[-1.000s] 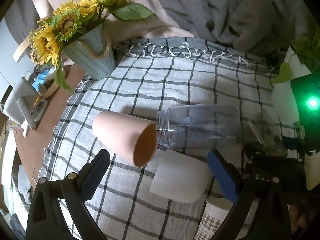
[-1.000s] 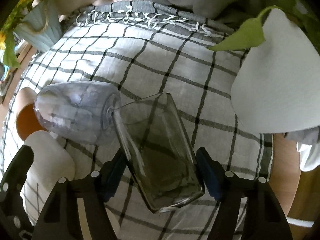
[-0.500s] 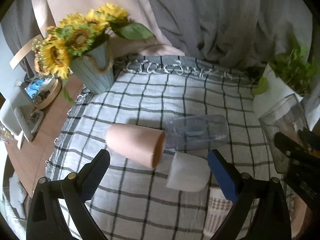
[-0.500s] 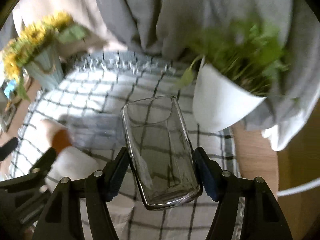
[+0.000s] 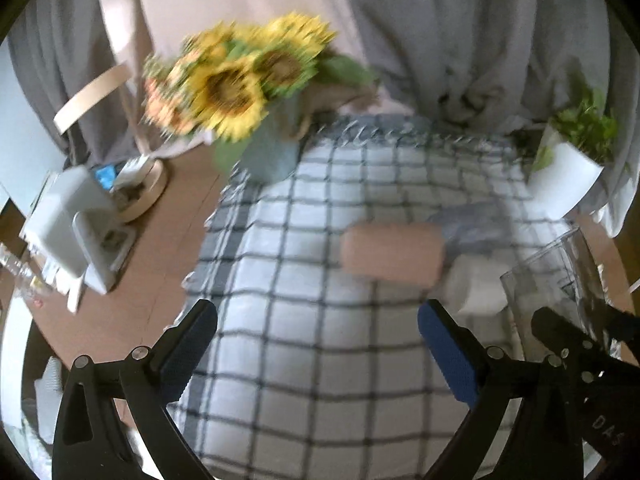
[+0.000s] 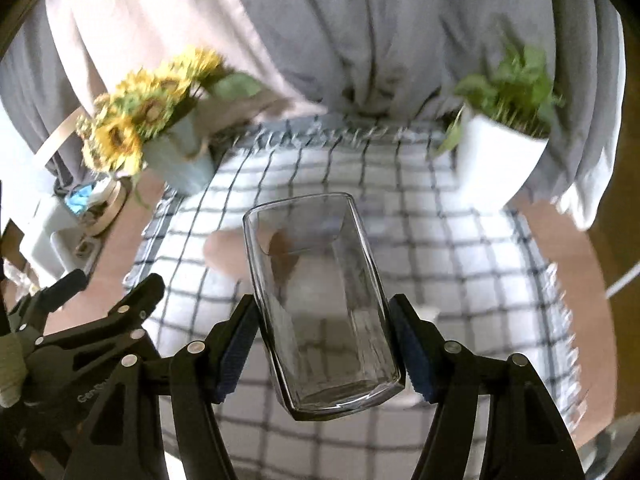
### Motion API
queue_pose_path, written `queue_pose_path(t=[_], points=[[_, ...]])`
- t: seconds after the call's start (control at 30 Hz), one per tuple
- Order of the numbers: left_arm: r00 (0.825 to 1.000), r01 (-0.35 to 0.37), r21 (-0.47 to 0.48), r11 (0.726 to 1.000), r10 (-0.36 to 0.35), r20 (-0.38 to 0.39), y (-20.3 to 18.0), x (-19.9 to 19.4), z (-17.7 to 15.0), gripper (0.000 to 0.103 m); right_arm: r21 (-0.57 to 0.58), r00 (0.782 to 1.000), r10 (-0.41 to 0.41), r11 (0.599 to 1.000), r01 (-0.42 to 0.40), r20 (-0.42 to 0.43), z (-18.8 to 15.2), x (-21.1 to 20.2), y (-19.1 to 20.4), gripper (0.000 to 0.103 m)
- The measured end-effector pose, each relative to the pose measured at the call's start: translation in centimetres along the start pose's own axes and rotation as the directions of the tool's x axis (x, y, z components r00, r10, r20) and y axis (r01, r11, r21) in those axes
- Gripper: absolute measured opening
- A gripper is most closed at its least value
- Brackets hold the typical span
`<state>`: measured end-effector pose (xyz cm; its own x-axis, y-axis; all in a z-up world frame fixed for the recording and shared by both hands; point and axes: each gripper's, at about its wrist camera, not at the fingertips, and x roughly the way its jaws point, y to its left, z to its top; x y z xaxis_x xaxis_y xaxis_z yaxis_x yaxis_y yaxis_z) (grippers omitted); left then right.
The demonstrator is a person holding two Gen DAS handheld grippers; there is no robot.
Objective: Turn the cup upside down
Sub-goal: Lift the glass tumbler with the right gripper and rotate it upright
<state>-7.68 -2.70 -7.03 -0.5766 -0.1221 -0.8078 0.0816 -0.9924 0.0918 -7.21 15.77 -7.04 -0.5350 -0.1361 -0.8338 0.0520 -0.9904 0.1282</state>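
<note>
My right gripper (image 6: pixel 324 356) is shut on a clear drinking glass (image 6: pixel 316 300) and holds it in the air above the checked cloth, its far end pointing away from me. The same glass (image 5: pixel 560 280) shows at the right edge of the left wrist view. My left gripper (image 5: pixel 316 344) is open and empty, well above the cloth. A pink cup (image 5: pixel 394 252) lies on its side on the cloth, with a clear plastic jar (image 5: pixel 476 228) and a white cup (image 5: pixel 476 288) lying next to it.
A checked cloth (image 5: pixel 320 400) covers the round wooden table (image 5: pixel 152 280). A sunflower vase (image 5: pixel 264 148) stands at the back left, a white plant pot (image 5: pixel 568 176) at the back right. Clutter and a white device (image 5: pixel 68 232) sit at the left. Curtains hang behind.
My right gripper has lifted the glass off the cloth and raised it. Both grippers have risen and pulled back, so the table looks farther away.
</note>
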Motion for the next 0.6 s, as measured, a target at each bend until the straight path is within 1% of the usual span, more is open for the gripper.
queue_pose_path(t=[0.17, 0.27, 0.4, 0.6], points=[[0.997, -0.026, -0.003, 1.000, 0.026, -0.079, 3.2, 2.0, -2.2, 0.102, 0.038, 0.994, 0.035, 0.999, -0.031, -0.101, -3.0, 3.3, 3.2, 0.066], [0.992, -0.032, 0.005, 0.999, 0.032, -0.119, 4.4, 3.2, -3.3, 0.102, 0.058, 0.986, 0.046, 0.998, -0.037, -0.158, -4.4, 5.4, 4.6, 0.066], [0.986, -0.043, 0.006, 0.999, 0.044, -0.162, 5.6, 4.7, -4.3, 0.102, 0.081, 0.980, 0.048, 0.996, -0.033, -0.191, -5.2, 7.3, 5.8, 0.066], [0.975, -0.050, 0.002, 0.999, 0.049, -0.215, 6.9, 6.4, -5.4, 0.102, 0.101, 0.979, 0.021, 0.995, 0.000, -0.205, -6.0, 9.4, 6.8, 0.066]])
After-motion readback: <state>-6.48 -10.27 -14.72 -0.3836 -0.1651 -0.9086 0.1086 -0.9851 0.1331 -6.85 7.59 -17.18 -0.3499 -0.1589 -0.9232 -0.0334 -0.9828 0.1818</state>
